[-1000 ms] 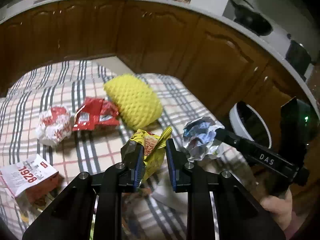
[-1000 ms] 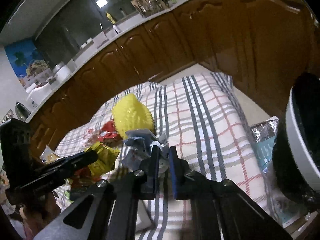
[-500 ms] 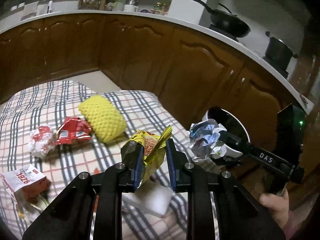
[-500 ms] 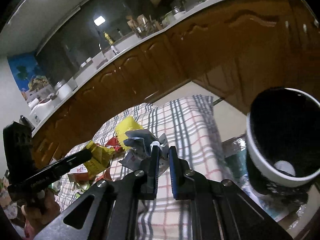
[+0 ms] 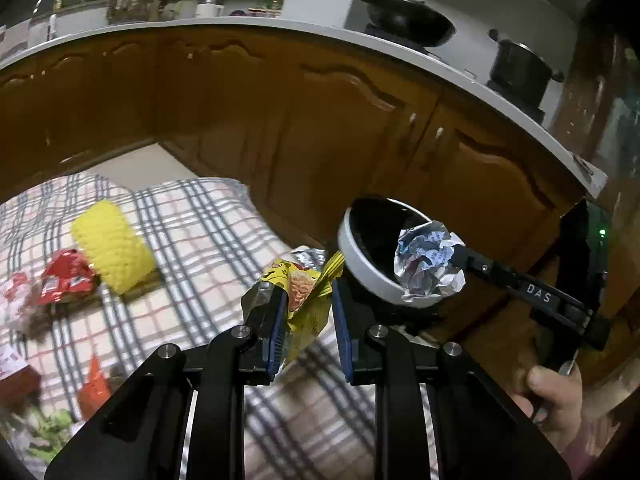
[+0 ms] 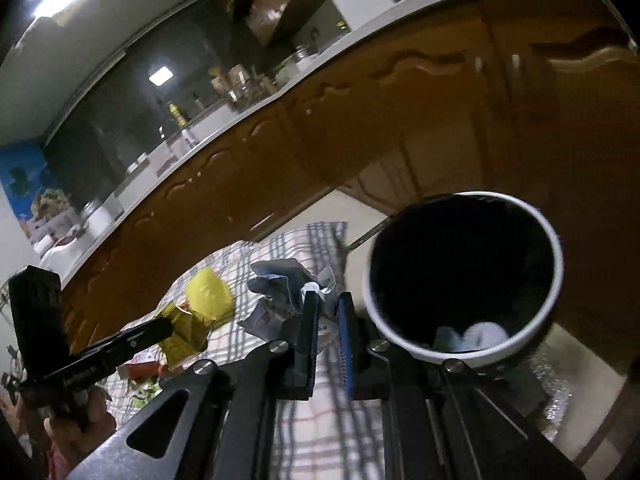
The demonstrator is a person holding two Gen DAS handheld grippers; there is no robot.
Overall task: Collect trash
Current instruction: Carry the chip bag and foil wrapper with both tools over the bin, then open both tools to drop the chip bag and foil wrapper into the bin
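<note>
My left gripper (image 5: 306, 300) is shut on a crumpled yellow snack wrapper (image 5: 306, 292), held above the checked cloth near a white bin with a black liner (image 5: 354, 258). My right gripper (image 6: 326, 308) is shut on a crumpled ball of printed paper (image 6: 280, 284). In the left wrist view that paper ball (image 5: 428, 264) hangs at the bin's near rim, at the tip of the right gripper (image 5: 458, 254). The bin (image 6: 492, 350) sits just right of my right fingers and holds a few pale scraps. The left gripper (image 6: 166, 326) and yellow wrapper (image 6: 184, 334) show at lower left.
On the checked tablecloth (image 5: 208, 232) lie a yellow foam net (image 5: 112, 252), a red wrapper (image 5: 64, 280) and more litter at the left edge. Brown cabinets (image 5: 320, 128) run behind the table and bin. A wok (image 5: 404, 24) and a pot (image 5: 520, 68) stand on the counter.
Both grippers have swung right and slightly up, away from the litter on the cloth and toward the bin, each still holding its piece. The bin now looms close and its mouth is in full view.
</note>
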